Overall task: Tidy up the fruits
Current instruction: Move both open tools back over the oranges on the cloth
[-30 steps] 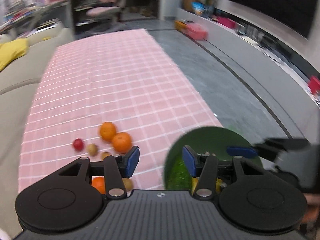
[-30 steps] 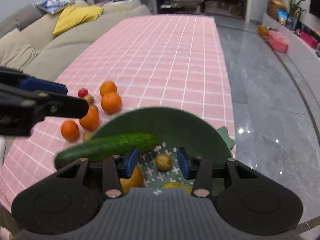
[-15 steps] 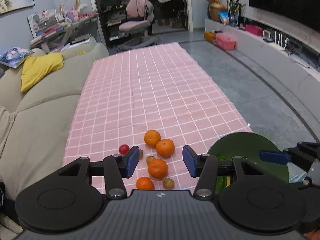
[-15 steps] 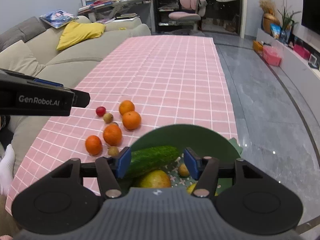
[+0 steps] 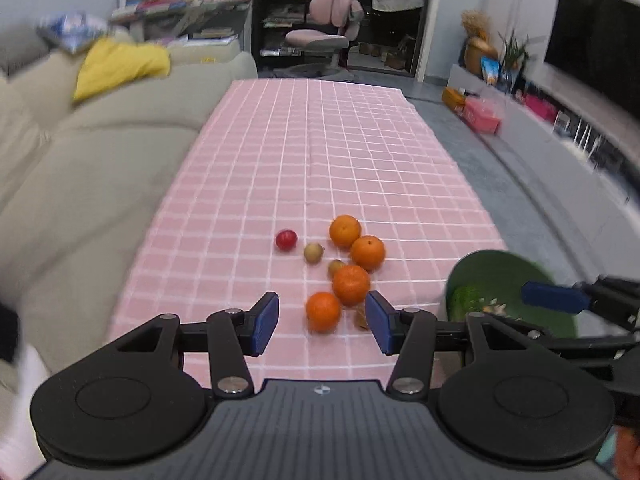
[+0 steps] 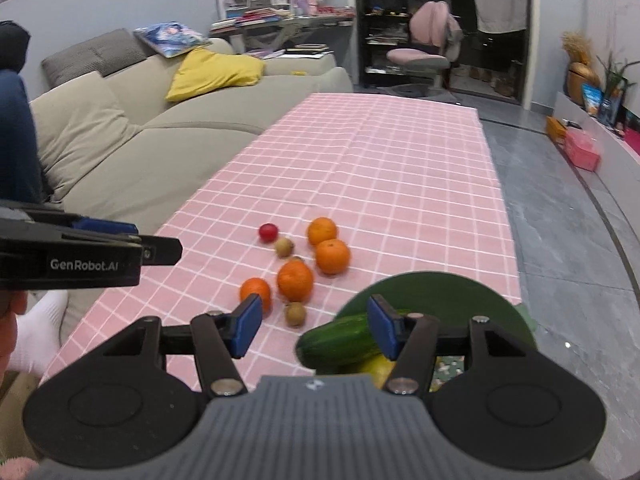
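— Four oranges [image 5: 323, 311] sit loose on the pink-checked bench [image 5: 320, 152], with a red fruit [image 5: 286, 239] and small brown fruits [image 6: 295, 313] among them, beside the green bowl [image 6: 440, 286] holding a cucumber [image 6: 340, 340].

— And the tools?

— Left tool [image 5: 322, 323] is spread wide and empty above the nearest orange; right tool [image 6: 316, 326] is also spread, holding nothing.

— How would an orange handle?

— Probably firm, light and apt to roll. Pinch it across its widest middle.
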{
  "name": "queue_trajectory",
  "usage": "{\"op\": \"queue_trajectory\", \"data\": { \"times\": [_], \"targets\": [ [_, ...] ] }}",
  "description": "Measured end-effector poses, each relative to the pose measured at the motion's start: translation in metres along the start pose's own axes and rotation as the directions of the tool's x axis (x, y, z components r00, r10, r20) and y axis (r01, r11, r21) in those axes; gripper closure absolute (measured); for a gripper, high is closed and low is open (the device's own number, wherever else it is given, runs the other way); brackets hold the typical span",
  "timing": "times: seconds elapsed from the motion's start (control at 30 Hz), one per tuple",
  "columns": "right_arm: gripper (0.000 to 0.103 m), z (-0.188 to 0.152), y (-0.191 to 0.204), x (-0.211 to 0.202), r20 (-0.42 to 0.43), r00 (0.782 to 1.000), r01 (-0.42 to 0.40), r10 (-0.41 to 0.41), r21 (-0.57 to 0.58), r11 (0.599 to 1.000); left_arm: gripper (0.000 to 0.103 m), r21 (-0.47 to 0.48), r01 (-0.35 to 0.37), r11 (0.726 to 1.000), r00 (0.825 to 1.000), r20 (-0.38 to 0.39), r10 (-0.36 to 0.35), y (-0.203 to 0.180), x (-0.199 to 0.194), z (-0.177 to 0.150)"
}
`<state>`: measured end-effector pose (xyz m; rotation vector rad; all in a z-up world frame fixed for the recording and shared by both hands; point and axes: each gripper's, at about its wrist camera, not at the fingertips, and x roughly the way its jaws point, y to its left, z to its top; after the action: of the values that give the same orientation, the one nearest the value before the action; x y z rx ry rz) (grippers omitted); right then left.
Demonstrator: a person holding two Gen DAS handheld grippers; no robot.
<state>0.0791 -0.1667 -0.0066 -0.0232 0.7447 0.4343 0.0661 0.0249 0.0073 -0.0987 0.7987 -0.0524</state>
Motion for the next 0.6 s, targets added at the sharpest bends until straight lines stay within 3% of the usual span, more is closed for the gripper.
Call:
{"op": "queue_trajectory", "data": {
  "times": [0.1, 0.17, 0.37, 0.6],
  "targets": [
    [0.047, -0.002, 0.003, -0.001, 0.009, 1.0, -0.014, 0.014, -0.035, 0.999, 0.044, -0.101, 0.077, 0.992, 0.997, -0.013, -0.079, 0.014, 0.009, 0.0],
    [0.047, -0.003, 0.003, 0.0, 0.02, 1.0, -0.013, 0.014, -0.046, 0.999, 0.045, -0.118, 0.103, 0.988, 0.994, -0.026, -0.107, 0.018, 0.017, -0.003],
    [0.055, -0.007, 0.002, 0.017, 0.014, 1.0, -0.01, 0.011, -0.075, 0.997, 0.05, 0.051, 0.061, 0.997, 0.997, -0.058, -0.058, 0.007, 0.04, -0.024],
    [0.059, 0.005, 0.002, 0.053, -0.017, 0.999, -0.04, 0.04, -0.056, 0.998, 0.051, 0.093, 0.081, 0.992, 0.996, -0.038, -0.077, 0.015, 0.07, -0.036]
  ]
}}
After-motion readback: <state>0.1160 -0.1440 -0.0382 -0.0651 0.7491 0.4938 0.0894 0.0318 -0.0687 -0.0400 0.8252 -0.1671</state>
